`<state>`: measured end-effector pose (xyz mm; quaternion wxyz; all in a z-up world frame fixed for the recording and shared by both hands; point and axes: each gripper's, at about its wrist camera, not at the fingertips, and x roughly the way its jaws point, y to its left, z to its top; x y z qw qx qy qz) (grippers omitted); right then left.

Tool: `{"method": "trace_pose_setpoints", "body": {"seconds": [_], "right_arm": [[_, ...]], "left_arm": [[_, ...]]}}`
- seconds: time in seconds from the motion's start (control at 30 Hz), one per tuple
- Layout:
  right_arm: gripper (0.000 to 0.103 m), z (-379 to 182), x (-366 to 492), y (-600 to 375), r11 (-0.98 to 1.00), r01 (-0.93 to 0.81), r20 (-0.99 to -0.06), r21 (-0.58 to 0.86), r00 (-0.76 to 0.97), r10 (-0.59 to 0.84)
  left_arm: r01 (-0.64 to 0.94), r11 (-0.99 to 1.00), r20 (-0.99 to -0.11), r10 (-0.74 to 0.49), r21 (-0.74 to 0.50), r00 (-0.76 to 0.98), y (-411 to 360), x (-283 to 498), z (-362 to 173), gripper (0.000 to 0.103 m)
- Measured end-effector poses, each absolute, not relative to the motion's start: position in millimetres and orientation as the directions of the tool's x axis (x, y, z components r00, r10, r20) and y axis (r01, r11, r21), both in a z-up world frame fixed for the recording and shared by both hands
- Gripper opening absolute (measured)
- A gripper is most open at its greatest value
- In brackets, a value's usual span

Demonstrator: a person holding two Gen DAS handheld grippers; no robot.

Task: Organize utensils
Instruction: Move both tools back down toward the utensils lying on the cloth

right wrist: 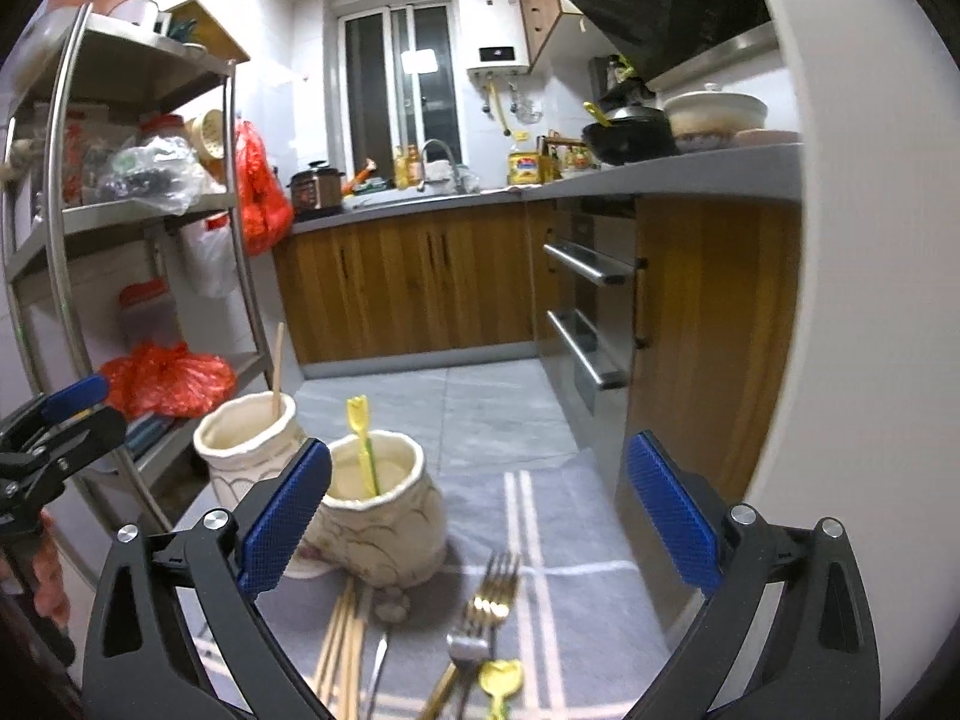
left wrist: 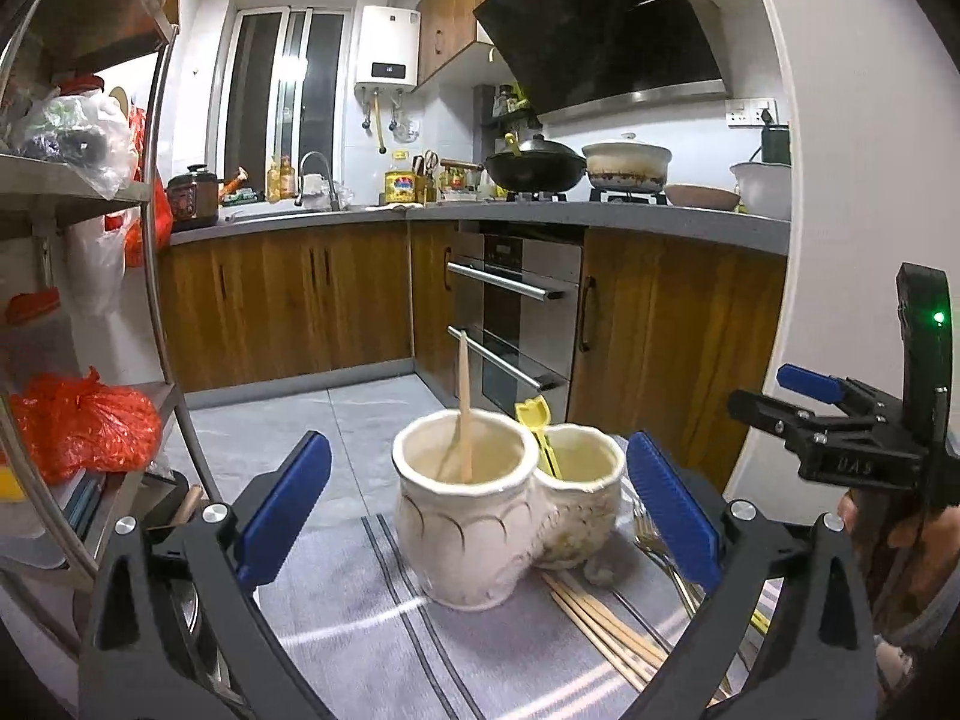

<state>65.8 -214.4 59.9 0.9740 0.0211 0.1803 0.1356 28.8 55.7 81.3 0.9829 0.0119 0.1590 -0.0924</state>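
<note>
A cream two-cup ceramic holder (left wrist: 480,516) stands on a grey striped cloth (left wrist: 360,630); it also shows in the right wrist view (right wrist: 384,522). One cup holds a wooden chopstick (left wrist: 464,408), the other a yellow utensil (left wrist: 540,432). Loose chopsticks (right wrist: 345,642), forks (right wrist: 489,606) and a yellow utensil (right wrist: 501,681) lie on the cloth in front. My left gripper (left wrist: 480,516) is open and empty around the holder. My right gripper (right wrist: 480,516) is open and empty above the loose utensils; it also shows in the left wrist view (left wrist: 804,402).
A metal shelf rack (right wrist: 144,210) with bags stands at the left. Wooden cabinets (left wrist: 288,300), an oven (left wrist: 516,312) and a white wall edge (right wrist: 852,300) lie beyond. Grey tiled floor (right wrist: 456,396) lies past the cloth.
</note>
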Motion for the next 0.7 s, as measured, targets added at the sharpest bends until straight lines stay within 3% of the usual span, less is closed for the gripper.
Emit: {"method": "trace_pose_setpoints", "body": {"seconds": [0.7], "right_arm": [[0.098, 27.2, 44.6, -234.2, 0.973, -0.227, -0.445, 0.035, 0.868, 0.218]], "left_arm": [[0.209, 0.978, -0.535, -0.164, 0.024, 0.829, 27.0, 4.8, 12.6, 0.097]]}}
